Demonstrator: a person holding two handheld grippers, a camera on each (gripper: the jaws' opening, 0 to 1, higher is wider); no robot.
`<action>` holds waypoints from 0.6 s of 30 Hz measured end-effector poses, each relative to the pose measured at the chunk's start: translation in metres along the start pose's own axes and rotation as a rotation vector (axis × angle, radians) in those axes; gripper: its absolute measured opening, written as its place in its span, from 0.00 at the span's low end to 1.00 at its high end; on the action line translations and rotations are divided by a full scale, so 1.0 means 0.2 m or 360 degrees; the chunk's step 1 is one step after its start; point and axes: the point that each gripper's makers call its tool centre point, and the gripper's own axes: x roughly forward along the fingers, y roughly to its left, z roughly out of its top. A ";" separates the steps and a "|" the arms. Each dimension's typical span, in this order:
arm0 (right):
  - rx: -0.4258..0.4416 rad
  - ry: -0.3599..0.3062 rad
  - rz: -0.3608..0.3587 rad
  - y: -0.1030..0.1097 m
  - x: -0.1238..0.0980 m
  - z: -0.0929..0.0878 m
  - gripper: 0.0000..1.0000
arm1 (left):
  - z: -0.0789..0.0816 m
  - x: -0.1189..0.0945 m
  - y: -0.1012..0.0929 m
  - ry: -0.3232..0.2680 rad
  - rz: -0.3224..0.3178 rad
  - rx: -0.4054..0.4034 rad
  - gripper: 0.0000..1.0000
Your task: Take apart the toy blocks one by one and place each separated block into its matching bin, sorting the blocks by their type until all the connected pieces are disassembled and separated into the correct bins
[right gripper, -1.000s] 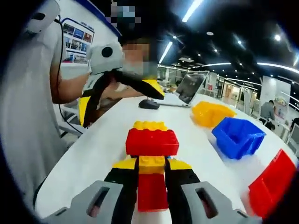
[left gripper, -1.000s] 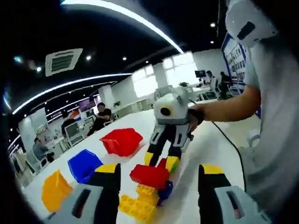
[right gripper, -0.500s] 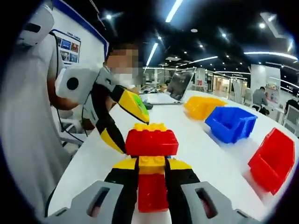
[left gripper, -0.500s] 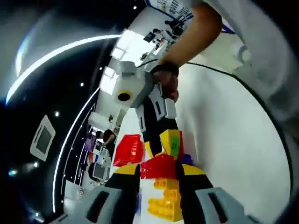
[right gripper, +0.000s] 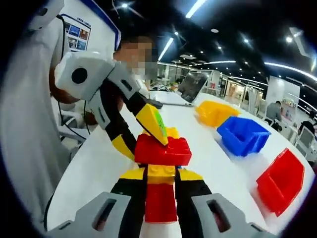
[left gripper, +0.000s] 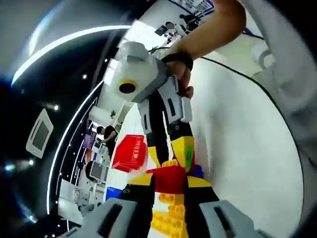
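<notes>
Compared with half a second ago, the left hand-held gripper (right gripper: 148,130) has come in closer: in the right gripper view its yellow-tipped jaws, which were just short of the stack, now straddle the wide red block (right gripper: 163,150), one tip lying over its top edge and the other beside its left side. In the left gripper view the same red block (left gripper: 170,179) now sits between the jaws near the bottom, and the right hand-held gripper (left gripper: 173,151) reaches in from above.

The toy block stack is still joined. In the right gripper view it reads, from near to far, as a narrow red block (right gripper: 160,203), a small yellow block (right gripper: 161,173), the wide red block, and a yellow block (right gripper: 172,132) behind it. The left gripper view also shows yellow blocks (left gripper: 171,218) low down and a bit of blue block (left gripper: 195,171).

The right hand-held gripper (right gripper: 160,186) is clamped on the narrow red block, holding the stack just above the white desk (right gripper: 94,168). We cannot tell whether the left one has closed on the wide red block; its jaws sit around it.

The bins stand on the desk to the right in the right gripper view: a yellow bin (right gripper: 218,113), a blue bin (right gripper: 242,135) and a red bin (right gripper: 278,181), well apart from the stack. A laptop (right gripper: 185,90) sits farther back. A person's hand (left gripper: 183,82) holds the right hand-held gripper.
</notes>
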 end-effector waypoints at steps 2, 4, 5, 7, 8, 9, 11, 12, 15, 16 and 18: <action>-0.0031 0.0009 0.0003 0.01 0.00 0.00 0.23 | 0.01 -0.02 0.05 -0.0052 0.0030 -0.0108 0.20; -0.0048 0.0022 -0.0006 0.01 0.00 0.00 0.23 | 0.02 -0.04 0.10 -0.0083 0.0036 -0.0178 0.18; -0.0043 0.0022 -0.0009 0.01 0.00 0.00 0.23 | 0.02 -0.05 0.12 -0.0102 0.0045 -0.0176 0.18; -0.0027 0.0014 -0.0007 0.01 0.00 0.00 0.23 | 0.01 -0.04 0.17 -0.0101 0.0073 -0.0200 0.19; -0.0019 0.0009 -0.0006 0.01 0.00 0.00 0.23 | 0.01 -0.03 0.19 -0.0096 0.0092 -0.0211 0.19; -0.0016 0.0006 -0.0009 0.01 0.00 0.00 0.23 | 0.00 -0.03 0.22 -0.0104 0.0127 -0.0230 0.19; -0.0014 0.0000 -0.0018 0.01 0.00 0.00 0.23 | 0.03 -0.03 0.28 -0.0188 0.0154 -0.0335 0.19; -0.0015 -0.0002 -0.0023 0.01 0.00 0.00 0.23 | 0.06 -0.03 0.31 -0.0244 0.0175 -0.0388 0.19; -0.0005 -0.0004 -0.0039 0.01 -0.01 0.00 0.23 | 0.13 -0.03 0.43 -0.0365 0.0224 -0.0464 0.19; 0.0012 -0.0006 -0.0050 0.01 -0.01 0.00 0.23 | 0.15 -0.01 0.46 -0.0387 0.0249 -0.0480 0.19; 0.0068 -0.0009 -0.0072 0.00 -0.01 -0.01 0.23 | 0.23 0.02 0.54 -0.0509 0.0288 -0.0587 0.19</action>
